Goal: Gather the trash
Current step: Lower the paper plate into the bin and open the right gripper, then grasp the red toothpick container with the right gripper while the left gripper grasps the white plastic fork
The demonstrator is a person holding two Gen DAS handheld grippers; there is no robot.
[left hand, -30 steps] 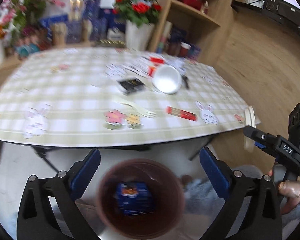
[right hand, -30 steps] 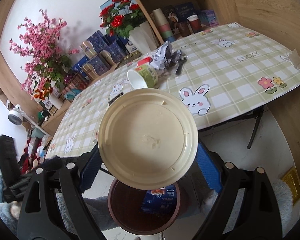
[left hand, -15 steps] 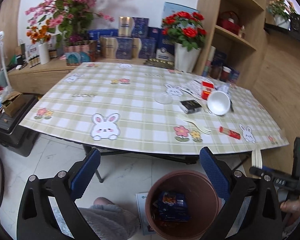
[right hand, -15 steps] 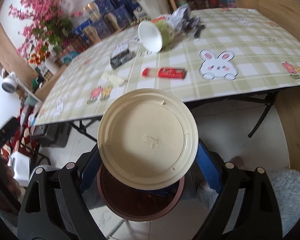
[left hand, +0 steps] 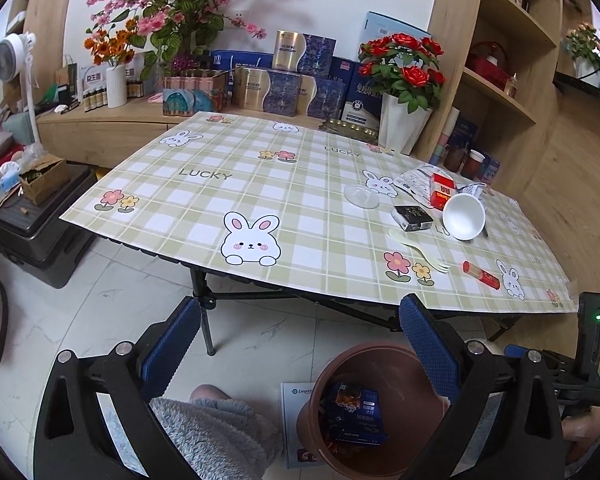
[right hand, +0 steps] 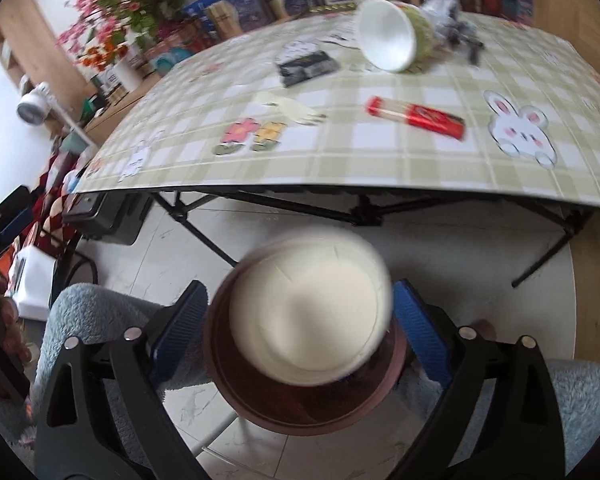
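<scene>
Now I am opening my right gripper, and the blurred cream lid is sitting loose between its blue pads, directly over the brown bin; my left gripper is gaping, empty.

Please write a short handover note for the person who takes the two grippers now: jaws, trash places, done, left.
Right gripper: jaws opening, round cream plastic lid blurred between them, over the brown round bin.
Left gripper: jaws open, empty.
Done: blue snack packet in bin.
Left on checked table: white paper cup, red wrapper stick, cream plastic fork, black packet, clear small lid, red carton.
</scene>
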